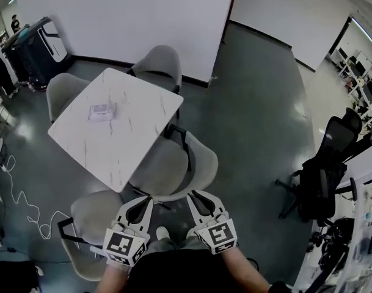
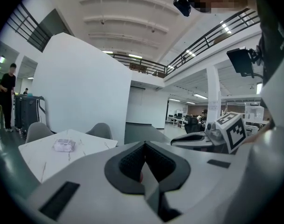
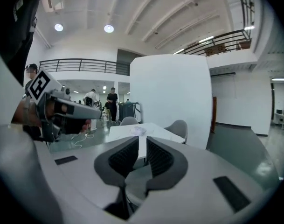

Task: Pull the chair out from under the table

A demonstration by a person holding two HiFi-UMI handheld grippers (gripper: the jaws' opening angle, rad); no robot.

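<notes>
Beyond the right claw (image 1: 196,196) stands a grey, black-framed shell chair (image 1: 173,171).

Small packet (image 1: 102,111) on white marble table (image 1: 135,140)

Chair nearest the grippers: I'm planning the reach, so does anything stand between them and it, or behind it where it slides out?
Nothing visible does: the left gripper and right gripper are close behind the chair. On the floor behind it stands only the person holding them; another chair stands off to the left.
</notes>
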